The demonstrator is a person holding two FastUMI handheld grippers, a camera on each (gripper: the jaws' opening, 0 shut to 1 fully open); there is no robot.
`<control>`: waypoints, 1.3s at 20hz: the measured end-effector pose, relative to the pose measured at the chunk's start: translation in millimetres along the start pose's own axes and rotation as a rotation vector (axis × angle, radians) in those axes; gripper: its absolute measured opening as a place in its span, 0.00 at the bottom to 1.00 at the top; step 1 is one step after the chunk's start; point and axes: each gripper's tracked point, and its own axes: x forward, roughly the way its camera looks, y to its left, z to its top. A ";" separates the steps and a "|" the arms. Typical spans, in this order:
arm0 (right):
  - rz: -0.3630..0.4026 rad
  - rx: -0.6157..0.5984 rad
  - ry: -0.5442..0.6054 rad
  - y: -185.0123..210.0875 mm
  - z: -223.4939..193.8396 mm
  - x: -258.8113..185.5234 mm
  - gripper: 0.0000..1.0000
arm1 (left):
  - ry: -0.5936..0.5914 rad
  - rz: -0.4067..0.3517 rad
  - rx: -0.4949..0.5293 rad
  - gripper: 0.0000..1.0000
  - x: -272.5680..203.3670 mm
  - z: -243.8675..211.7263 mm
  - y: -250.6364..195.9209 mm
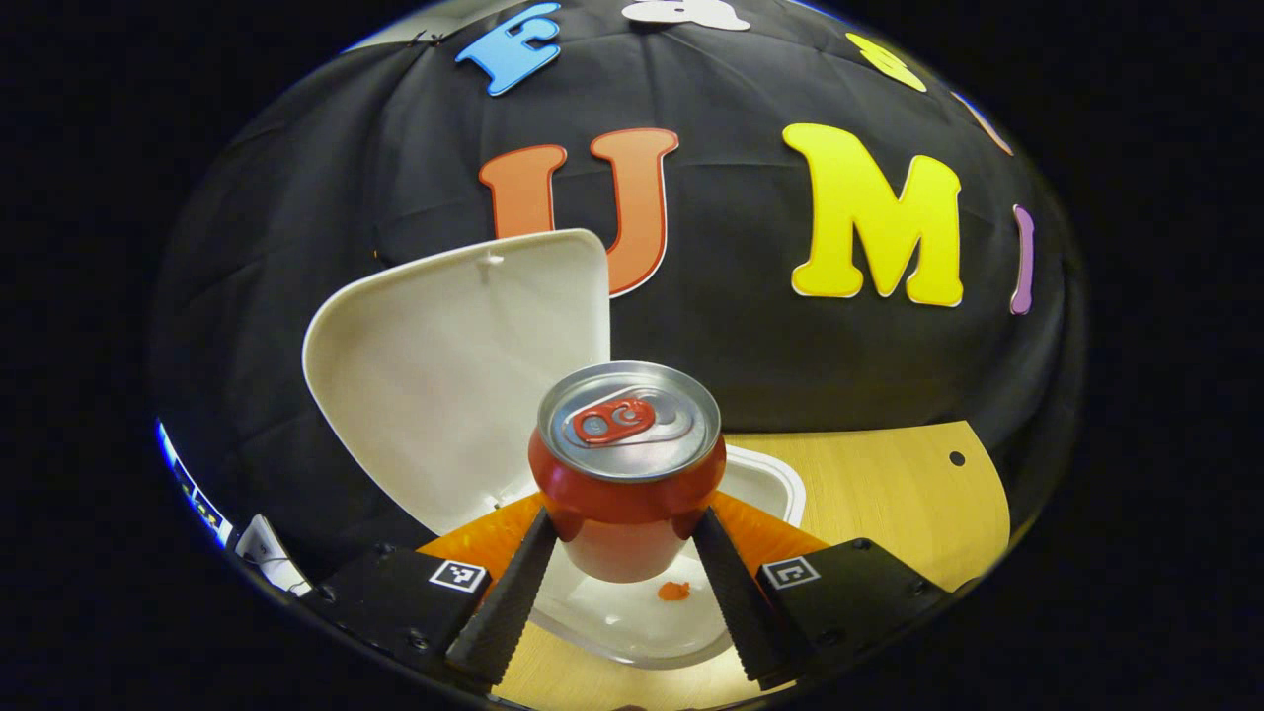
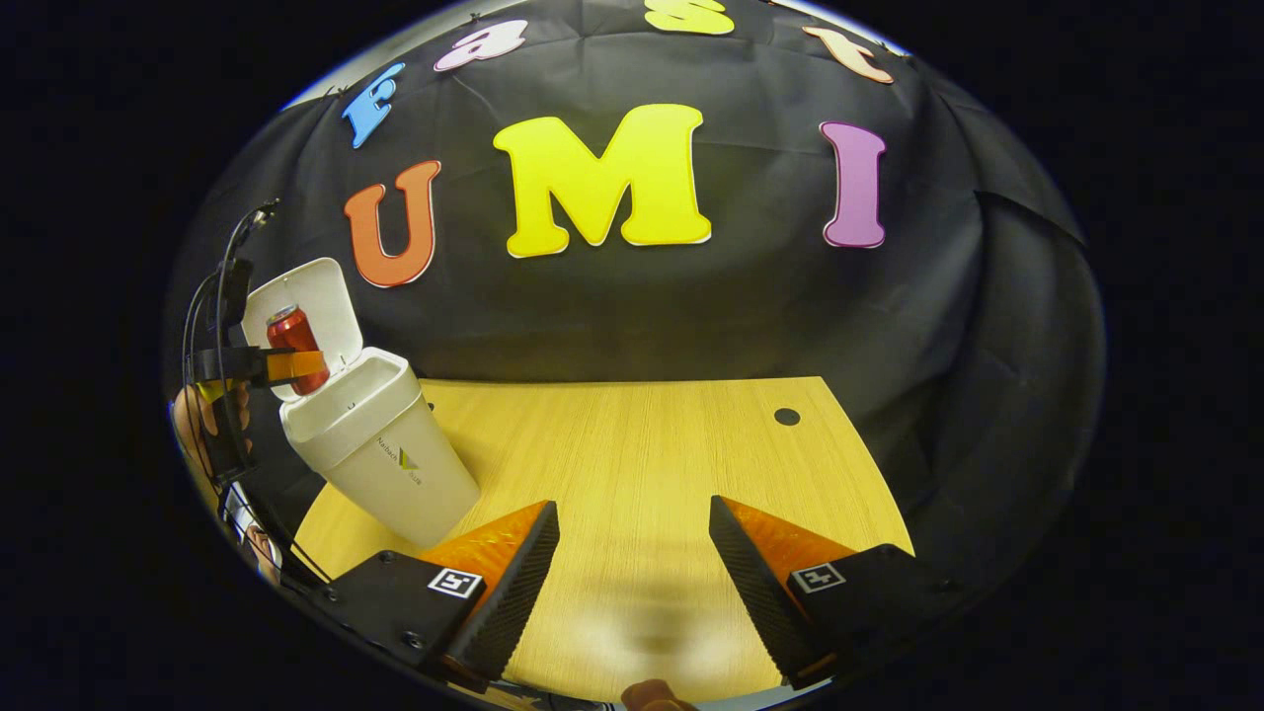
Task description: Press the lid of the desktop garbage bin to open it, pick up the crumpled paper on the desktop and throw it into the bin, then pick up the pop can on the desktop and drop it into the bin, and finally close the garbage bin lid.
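Stretching pale and wood-grained across the right gripper view, the worktop (image 2: pixel 632 454), with a small dark round hole (image 2: pixel 787 417) sitting near its far right corner. Hanging behind it, creasing in soft folds, the black cloth wall (image 2: pixel 750 306).

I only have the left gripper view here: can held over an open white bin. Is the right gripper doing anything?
Observer: No. The right gripper is open, holding nothing, over bare desk.
Operator: Is the bin upright?
Observer: Yes; in the right gripper view the garbage bin stands upright at the desk's left end, its lid raised behind the pop can.
Operator: Any crumpled paper left on the desk?
Observer: None on the stretch of desktop seen in the right gripper view; I cannot see inside the bin from there.
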 end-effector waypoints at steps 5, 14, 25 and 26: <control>-0.019 0.004 0.007 -5.3 -5.7 1.7 0.97 | 0.038 -0.013 -0.051 0.86 14.3 -13.0 -7.6; -0.026 0.023 0.020 -15.7 -19.1 -0.4 0.97 | 0.002 0.030 -0.037 0.88 5.2 -4.1 -15.0; 0.021 0.028 0.026 -11.9 -25.1 -1.5 0.97 | -0.282 0.108 0.105 0.97 -49.0 108.2 -26.3; 0.024 0.028 0.026 -12.4 -25.8 -1.3 0.97 | -0.297 0.121 0.097 0.97 -55.3 118.1 -23.4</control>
